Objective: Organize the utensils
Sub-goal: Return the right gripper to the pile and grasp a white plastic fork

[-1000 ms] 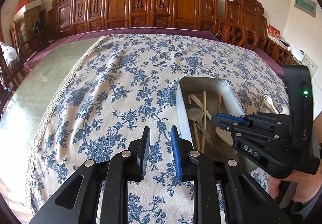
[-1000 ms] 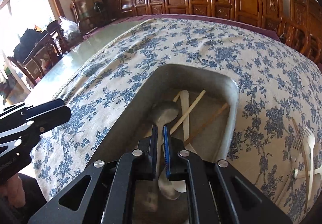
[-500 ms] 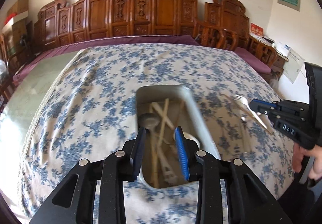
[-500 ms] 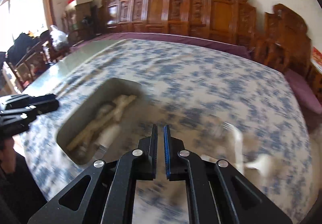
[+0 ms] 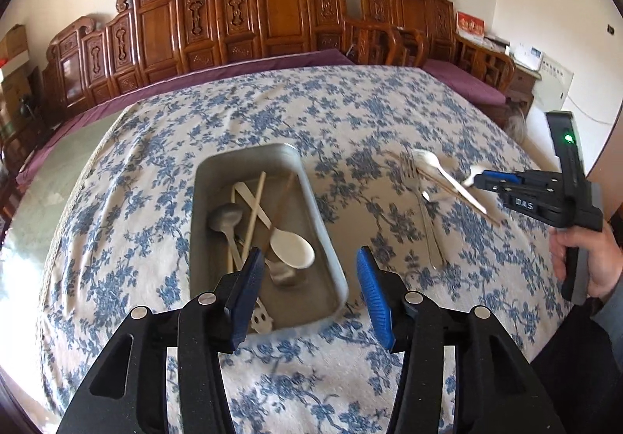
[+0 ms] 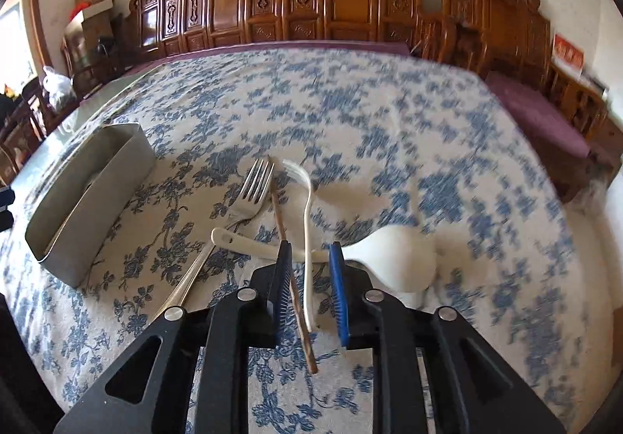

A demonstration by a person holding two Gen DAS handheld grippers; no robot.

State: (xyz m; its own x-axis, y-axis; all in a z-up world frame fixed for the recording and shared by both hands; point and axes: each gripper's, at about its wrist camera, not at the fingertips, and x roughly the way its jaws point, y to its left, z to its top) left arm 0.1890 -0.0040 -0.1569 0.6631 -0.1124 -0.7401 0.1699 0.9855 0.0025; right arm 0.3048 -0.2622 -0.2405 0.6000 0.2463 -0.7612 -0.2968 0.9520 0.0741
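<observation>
**Table.** A cloth printed with blue flowers [image 5: 389, 114] is spread over it; carved wooden chair backs [image 5: 280, 9] are ranged along the far wall.

**Metal tray** [image 5: 327, 239]. Rectangular, set on the cloth with its long axis running away from the left camera. It is seen in the right wrist view at the left [image 6: 113, 177], well apart from the loose cutlery.

**Contents of tray.** A metal spoon [image 5: 226, 219], bowl toward the far end; a white plastic spoon [image 5: 292, 249], bowl toward the near end; a pale chopstick [image 5: 255, 208] and a dark chopstick [image 5: 282, 208], both laid roughly lengthwise, crossing the handles.

**Loose utensils, right of the tray.**
- Metal fork [image 6: 253, 184]: tines pointed away from the right camera, handle run back toward the lower left.
- Dark chopstick on the cloth [image 6: 280, 219]: laid lengthwise away from the camera, near end passed under the gripper.
- White plastic fork [image 6: 307, 208]: tines at the far end, handle drawn back between the jaws.
- White ladle-shaped spoon [image 6: 393, 258]: laid crosswise, bowl to the right, handle end to the left, under the two long pieces.

**Left gripper** [image 5: 309, 291]. Held over the near end of the tray; jaws are opening, moderately wide, nothing gripped.

**Right gripper** [image 6: 311, 288]. Held by a hand [image 5: 588, 258]; jaws are opening, narrow. The white fork handle and the chopstick are seen in the gap, below the pads and untouched.
</observation>
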